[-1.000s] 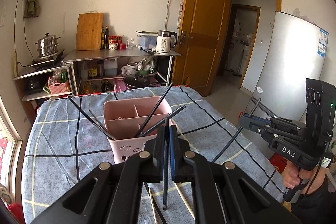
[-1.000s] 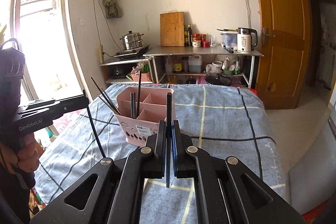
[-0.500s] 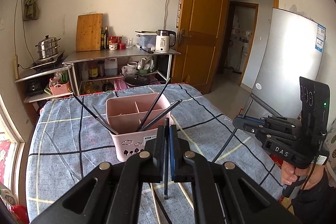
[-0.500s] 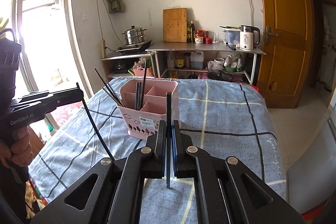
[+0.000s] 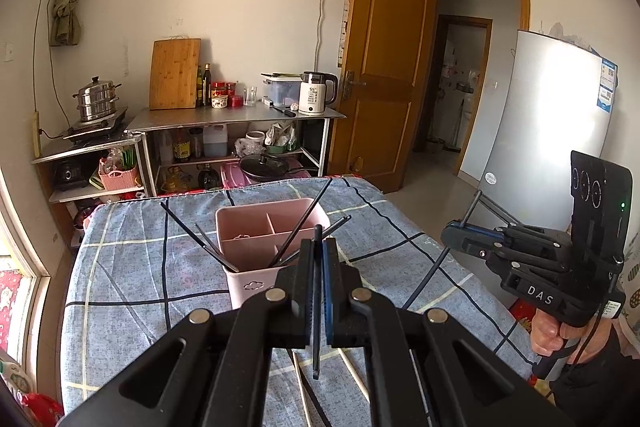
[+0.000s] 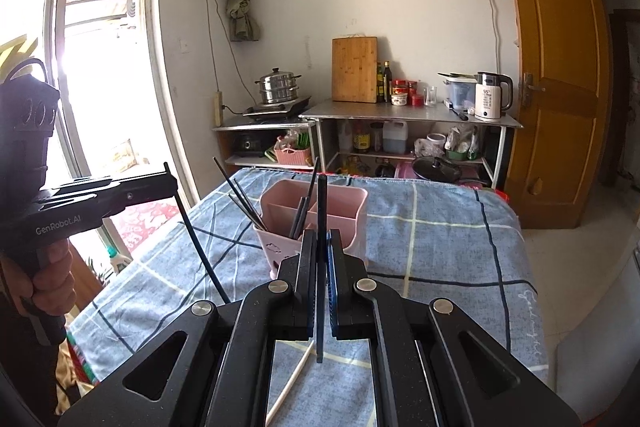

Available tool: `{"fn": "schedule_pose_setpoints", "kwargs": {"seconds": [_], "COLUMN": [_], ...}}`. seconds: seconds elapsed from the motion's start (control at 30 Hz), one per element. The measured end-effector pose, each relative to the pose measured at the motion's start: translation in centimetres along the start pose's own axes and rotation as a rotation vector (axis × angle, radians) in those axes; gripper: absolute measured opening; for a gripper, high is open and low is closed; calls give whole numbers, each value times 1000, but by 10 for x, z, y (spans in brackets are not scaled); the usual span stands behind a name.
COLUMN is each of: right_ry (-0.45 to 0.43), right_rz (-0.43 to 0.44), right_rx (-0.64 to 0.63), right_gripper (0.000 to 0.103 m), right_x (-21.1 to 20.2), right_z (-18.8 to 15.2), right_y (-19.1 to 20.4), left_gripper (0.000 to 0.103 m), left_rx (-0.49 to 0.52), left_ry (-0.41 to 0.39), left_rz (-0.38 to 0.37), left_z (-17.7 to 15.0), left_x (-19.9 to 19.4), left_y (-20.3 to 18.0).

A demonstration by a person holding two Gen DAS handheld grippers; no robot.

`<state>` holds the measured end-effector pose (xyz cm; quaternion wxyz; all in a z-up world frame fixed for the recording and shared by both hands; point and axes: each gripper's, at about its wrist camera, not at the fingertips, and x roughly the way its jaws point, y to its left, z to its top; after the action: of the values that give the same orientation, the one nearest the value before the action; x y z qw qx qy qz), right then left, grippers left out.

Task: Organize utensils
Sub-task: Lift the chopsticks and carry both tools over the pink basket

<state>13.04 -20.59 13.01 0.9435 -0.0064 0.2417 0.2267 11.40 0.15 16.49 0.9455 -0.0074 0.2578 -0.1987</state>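
A pink divided utensil holder stands on the blue checked tablecloth, with several black chopsticks leaning in its compartments. My left gripper hovers just in front of the holder. It is shut on a black chopstick held upright. My right gripper is likewise shut on an upright black chopstick, short of the holder. Each wrist view shows the other gripper off to the side with its slanting chopstick: the right gripper and the left gripper.
Pale chopsticks lie on the cloth under the grippers. Behind the table stand steel shelves with a kettle, a cutting board and pots. A wooden door and a grey fridge are to the right, a window to the left.
My left gripper has risen and drawn back a little, so the holder looks smaller and farther. The right gripper has turned slightly, shifting the holder rightward in its view. Both grips are unchanged.
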Motion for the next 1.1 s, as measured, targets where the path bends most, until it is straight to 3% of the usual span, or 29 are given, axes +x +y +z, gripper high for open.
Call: {"fn": "schedule_pose_setpoints", "kwargs": {"seconds": [0.3, 0.6, 0.83, 1.1], "right_ry": [-14, -124, -193, -218], "right_rz": [59, 107, 95, 60], "right_rx": [-21, -36, -40, -27], "right_gripper": [5, 5, 5, 5], "right_x": [19, 28, 37, 57], "right_z": [17, 59, 85, 96], "right_y": [23, 44, 49, 43], "left_gripper": [4, 4, 4, 4], "left_rx": [-23, -26, -11, 17], "left_ry": [24, -61, -139, -163], "left_rz": [47, 78, 87, 90], "left_z": [12, 53, 90, 109], "left_x": [9, -4, -9, 20], "left_y": [23, 40, 42, 48]}}
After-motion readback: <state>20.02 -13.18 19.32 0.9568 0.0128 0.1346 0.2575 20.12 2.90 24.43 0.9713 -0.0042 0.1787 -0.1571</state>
